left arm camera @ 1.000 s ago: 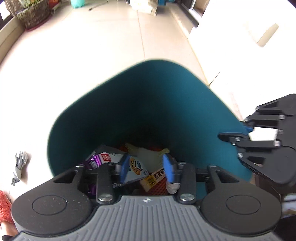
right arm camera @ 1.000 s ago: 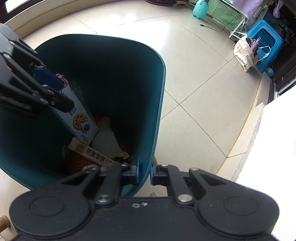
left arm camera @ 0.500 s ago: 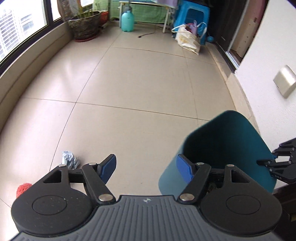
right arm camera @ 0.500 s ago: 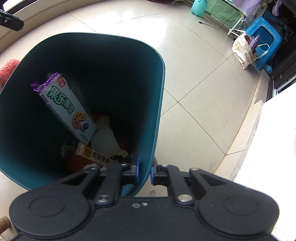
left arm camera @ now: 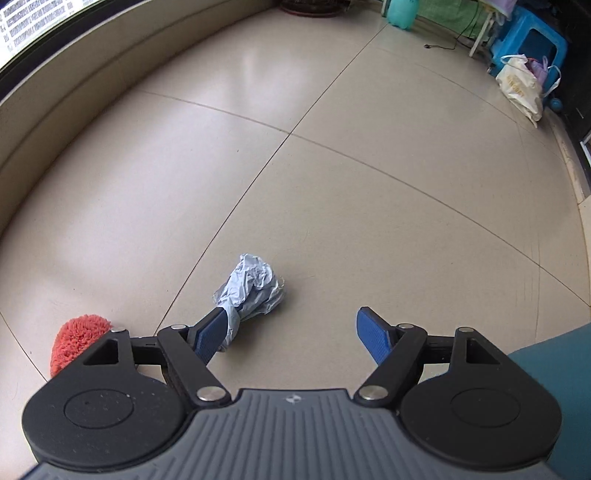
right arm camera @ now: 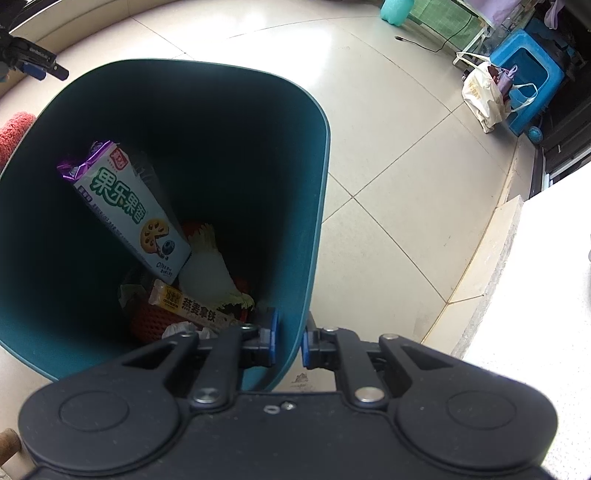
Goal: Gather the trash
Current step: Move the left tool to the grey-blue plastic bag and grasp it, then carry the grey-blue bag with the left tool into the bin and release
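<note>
A crumpled grey wrapper (left arm camera: 251, 288) lies on the floor tiles just ahead of my left gripper (left arm camera: 290, 319). Its jaws are opening wide; the wrapper sits by the left fingertip (left arm camera: 210, 332) and the pads do not press it. My right gripper (right arm camera: 289, 341) is shut on the near wall of the teal bin (right arm camera: 317, 184). Inside the bin lie a cookie box (right arm camera: 129, 210), an oat bar wrapper (right arm camera: 192, 306), red foam netting (right arm camera: 147, 325) and white paper. A corner of the bin (left arm camera: 554, 365) shows at the lower right of the left wrist view.
A red fuzzy slipper-like thing (left arm camera: 77, 339) lies left of the wrapper. A low window ledge (left arm camera: 74, 85) curves along the left. At the far right stand a blue stool (left arm camera: 532, 40), a cloth bag (left arm camera: 521, 88) and a teal bottle (left arm camera: 402, 14). A raised stone step (right arm camera: 491, 266) runs right of the bin.
My left gripper let go of the cookie box in the bin, swung left and down over the floor to the grey wrapper, and its jaws spread wide. The right gripper kept its hold.
</note>
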{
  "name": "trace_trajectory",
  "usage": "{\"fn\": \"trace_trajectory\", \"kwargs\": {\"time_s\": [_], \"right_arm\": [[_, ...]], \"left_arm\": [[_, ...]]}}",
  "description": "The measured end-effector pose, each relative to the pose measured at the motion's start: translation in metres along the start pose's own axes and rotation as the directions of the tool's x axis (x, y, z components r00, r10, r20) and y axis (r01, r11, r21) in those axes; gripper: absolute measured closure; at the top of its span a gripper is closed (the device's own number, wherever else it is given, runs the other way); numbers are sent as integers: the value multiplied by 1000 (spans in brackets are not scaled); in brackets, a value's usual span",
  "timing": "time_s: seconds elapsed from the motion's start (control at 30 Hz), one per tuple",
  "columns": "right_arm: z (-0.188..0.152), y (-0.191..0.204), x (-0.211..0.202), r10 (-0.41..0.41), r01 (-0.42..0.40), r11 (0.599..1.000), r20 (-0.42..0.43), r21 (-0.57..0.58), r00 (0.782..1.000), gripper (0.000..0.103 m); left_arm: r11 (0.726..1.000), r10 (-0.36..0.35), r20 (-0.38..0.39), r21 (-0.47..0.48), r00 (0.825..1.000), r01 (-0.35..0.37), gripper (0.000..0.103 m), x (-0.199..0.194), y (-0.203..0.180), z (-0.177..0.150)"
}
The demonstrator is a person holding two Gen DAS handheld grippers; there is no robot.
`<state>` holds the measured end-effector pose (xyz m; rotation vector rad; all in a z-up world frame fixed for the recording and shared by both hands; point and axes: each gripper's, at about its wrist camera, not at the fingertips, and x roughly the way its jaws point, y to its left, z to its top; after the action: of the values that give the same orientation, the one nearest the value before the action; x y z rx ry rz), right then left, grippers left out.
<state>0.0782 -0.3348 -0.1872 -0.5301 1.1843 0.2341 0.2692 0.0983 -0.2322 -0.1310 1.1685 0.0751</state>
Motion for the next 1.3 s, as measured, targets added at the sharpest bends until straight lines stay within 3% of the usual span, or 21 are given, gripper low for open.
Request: {"fn": "trace_trajectory", "kwargs": {"time_s": [0.3,0.6,0.73,0.83,0.9,0.97,1.3], "right_arm": [[5,8,3,-34,34,999,-38,-14,999,89],[10,12,7,-66,64,997,-68,-33,995,87],[10,13,7,-72,70,997,-74,-28,995,87],[10,14,7,-76,74,997,-75,-29,994,87],[11,15,8,-78,75,997,-74,-33,994,87],[10,15,7,-78,76,997,-73,-33,994,87],[7,14,5,-80,78,996,-51,-30,996,87]], "left_arm": [[990,138,-121,36,983,-134,27,96,53,-16],[988,157,-182,37,971,-153,27,144,69,-25],[991,132,-169,20,977,-131,27,149,71,-26],[992,124,-161,30,979,-120,33,148,69,-27],[992,129,-177,36,976,-124,55,151,67,-28],[989,147,-184,57,972,-138,66,152,63,-30],[976,200,-127,115,972,-186,68,112,41,-37]]}}
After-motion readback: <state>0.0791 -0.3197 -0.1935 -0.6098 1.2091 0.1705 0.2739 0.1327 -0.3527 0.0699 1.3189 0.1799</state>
